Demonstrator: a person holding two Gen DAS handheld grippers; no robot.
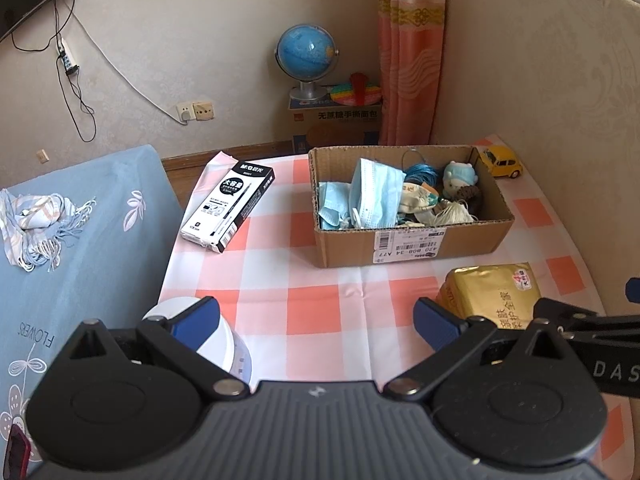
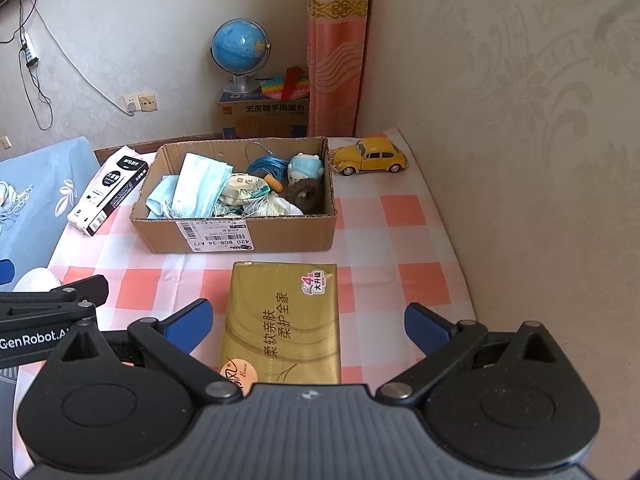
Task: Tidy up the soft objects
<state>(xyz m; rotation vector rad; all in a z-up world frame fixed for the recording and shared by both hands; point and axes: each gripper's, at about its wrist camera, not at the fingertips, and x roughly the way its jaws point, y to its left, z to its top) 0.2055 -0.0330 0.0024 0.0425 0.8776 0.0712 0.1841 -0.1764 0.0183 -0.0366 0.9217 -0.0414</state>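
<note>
A cardboard box (image 1: 408,246) (image 2: 160,236) stands on the checked cloth. It holds blue face masks (image 1: 374,194) (image 2: 200,190), a blue wire coil (image 1: 420,172), a small plush toy (image 1: 460,176) (image 2: 305,167), a brown scrunchie (image 2: 306,196) and pale string. A gold tissue pack (image 2: 282,320) (image 1: 490,292) lies in front of the box. My left gripper (image 1: 316,322) is open and empty above the cloth. My right gripper (image 2: 308,322) is open, its jaws either side of the tissue pack. A fringed scarf (image 1: 34,228) lies on the blue bedsheet at left.
A black-and-white pen box (image 1: 228,206) (image 2: 108,196) lies left of the cardboard box. A yellow toy car (image 1: 502,162) (image 2: 370,158) sits at the back right. A white cup (image 1: 212,340) is by my left finger. A globe (image 1: 306,54) stands on a carton behind. The wall is at right.
</note>
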